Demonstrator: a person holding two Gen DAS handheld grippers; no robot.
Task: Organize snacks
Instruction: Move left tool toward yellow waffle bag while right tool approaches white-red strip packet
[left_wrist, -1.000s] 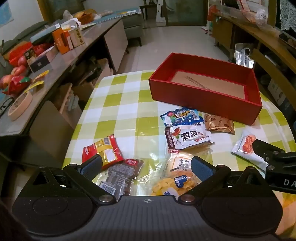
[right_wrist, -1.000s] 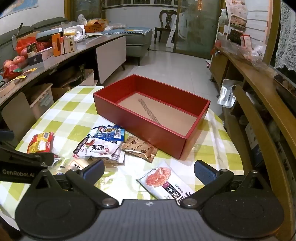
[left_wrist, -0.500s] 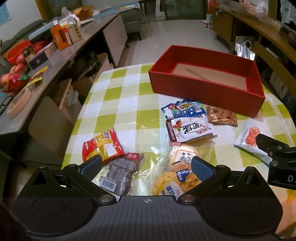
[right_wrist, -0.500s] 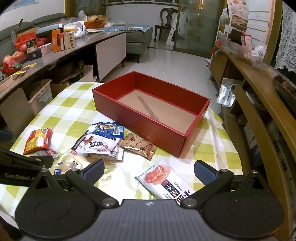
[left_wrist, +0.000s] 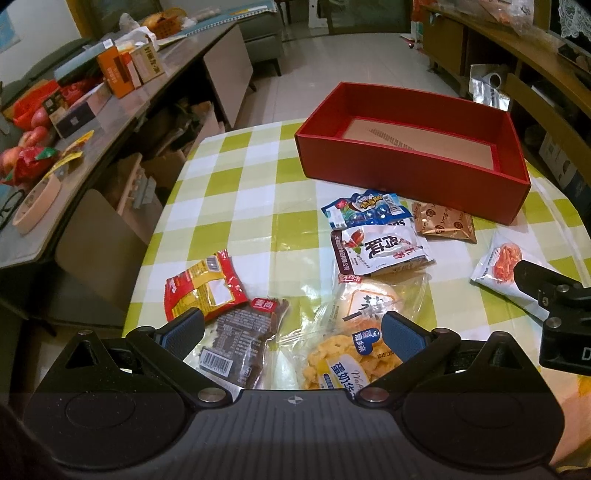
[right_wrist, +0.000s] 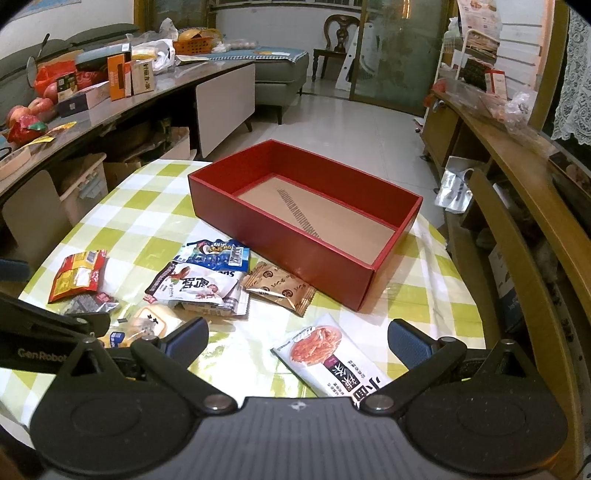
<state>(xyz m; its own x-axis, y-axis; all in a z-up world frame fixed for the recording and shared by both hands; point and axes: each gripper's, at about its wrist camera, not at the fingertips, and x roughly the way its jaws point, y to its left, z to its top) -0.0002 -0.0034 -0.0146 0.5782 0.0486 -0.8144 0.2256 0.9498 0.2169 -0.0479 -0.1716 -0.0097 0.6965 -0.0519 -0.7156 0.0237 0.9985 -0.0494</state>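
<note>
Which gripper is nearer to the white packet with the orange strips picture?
Right. The right gripper hangs directly over the white packet, open jaws around it. The left gripper is farther left, above the dark brown packet.

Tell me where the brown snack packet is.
The brown snack packet lies on the checked tablecloth, against the red box front wall, right of the white-and-blue packets.

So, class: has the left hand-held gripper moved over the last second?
Yes. The left hand-held gripper has drawn back and up: the red box and the snacks sit farther ahead in its view.
</note>
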